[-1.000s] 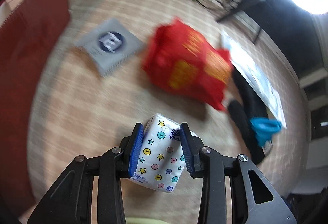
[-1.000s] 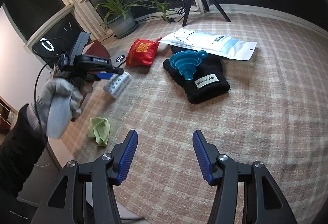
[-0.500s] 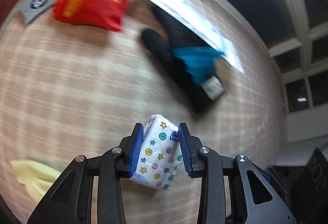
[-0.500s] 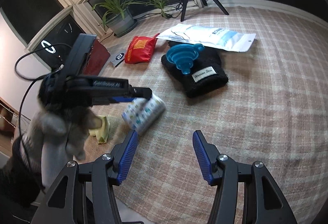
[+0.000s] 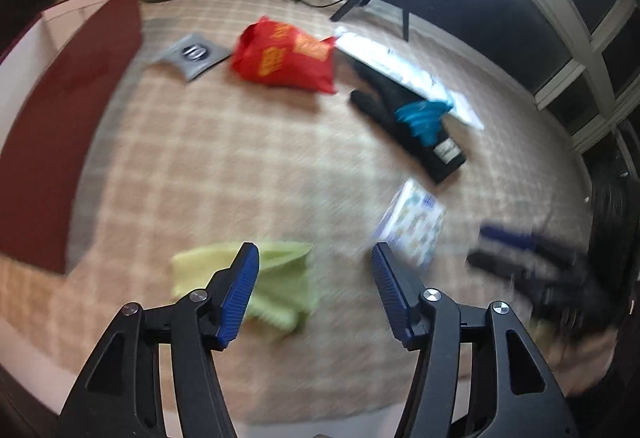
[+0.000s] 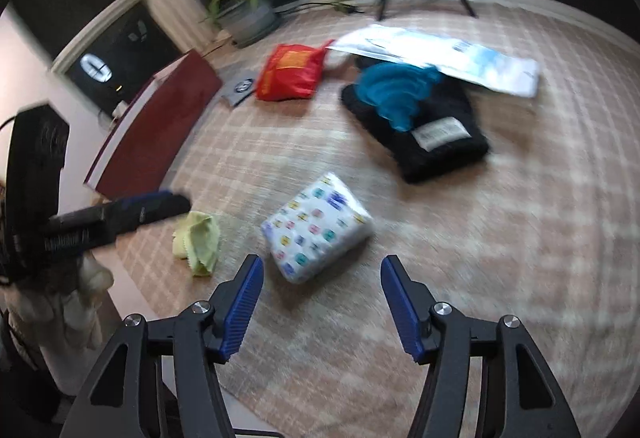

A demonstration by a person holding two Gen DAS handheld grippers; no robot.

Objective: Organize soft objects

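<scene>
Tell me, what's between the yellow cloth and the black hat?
The tissue pack lies between the cloth and the hat, seen in the right wrist view.

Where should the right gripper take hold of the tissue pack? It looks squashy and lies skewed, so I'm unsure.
Probably across the short width of the tissue pack, from above. It lies flat on the checked mat, long axis running diagonally, so turn the right gripper until its open fingers straddle the long sides near the middle. The yellow cloth lies apart.
</scene>
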